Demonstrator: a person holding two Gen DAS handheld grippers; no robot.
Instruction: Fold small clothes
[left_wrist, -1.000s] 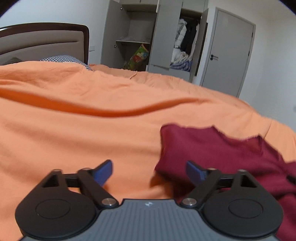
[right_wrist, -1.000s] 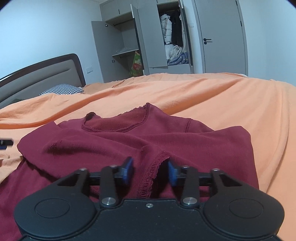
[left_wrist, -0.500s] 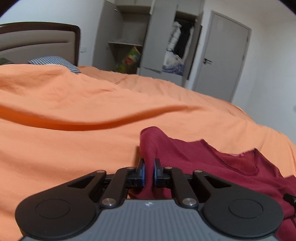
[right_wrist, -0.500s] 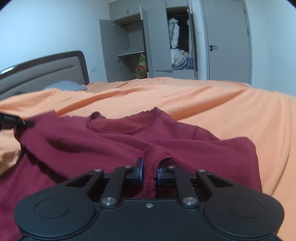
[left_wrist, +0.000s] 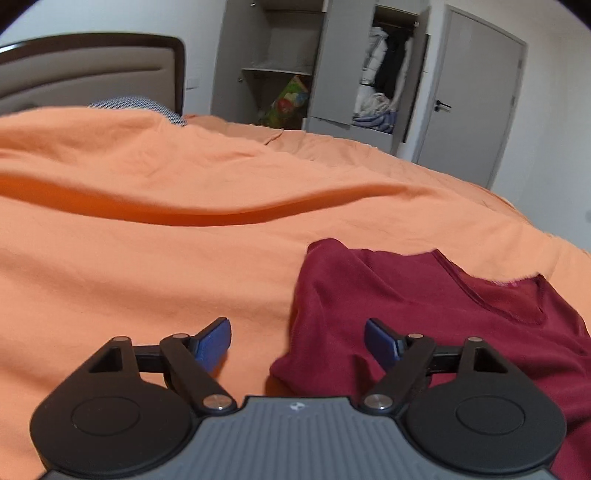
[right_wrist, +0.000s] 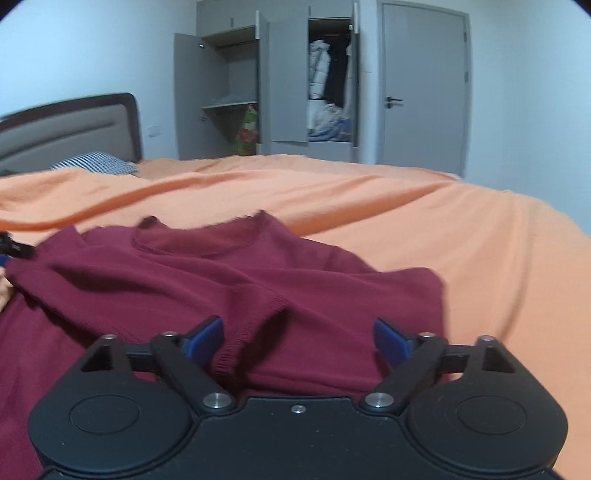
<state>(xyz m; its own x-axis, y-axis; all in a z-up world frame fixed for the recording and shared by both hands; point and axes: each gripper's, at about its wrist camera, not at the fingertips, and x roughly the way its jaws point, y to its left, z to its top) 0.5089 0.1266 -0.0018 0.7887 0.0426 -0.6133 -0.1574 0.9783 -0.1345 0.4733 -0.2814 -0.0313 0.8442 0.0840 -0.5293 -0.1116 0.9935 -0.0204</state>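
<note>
1. We see a dark red top (right_wrist: 236, 288) lying spread on the orange bedcover (right_wrist: 480, 236), neckline toward the far side of the bed.
2. Our left gripper (left_wrist: 297, 341) has its 2 blue pads spread wide; the top's folded side edge lies between them, touching neither.
3. Our right gripper (right_wrist: 298, 341) is likewise spread, with a hemmed fold of the top rising between its pads, free of both.
4. From the right wrist view, part of the left tool shows at the far left edge, beside the top's left shoulder.
5. Behind the bed stand a padded headboard (left_wrist: 88, 74), a checked pillow (right_wrist: 94, 162), an open grey wardrobe (right_wrist: 280, 85) and a closed door (right_wrist: 421, 85).
</note>
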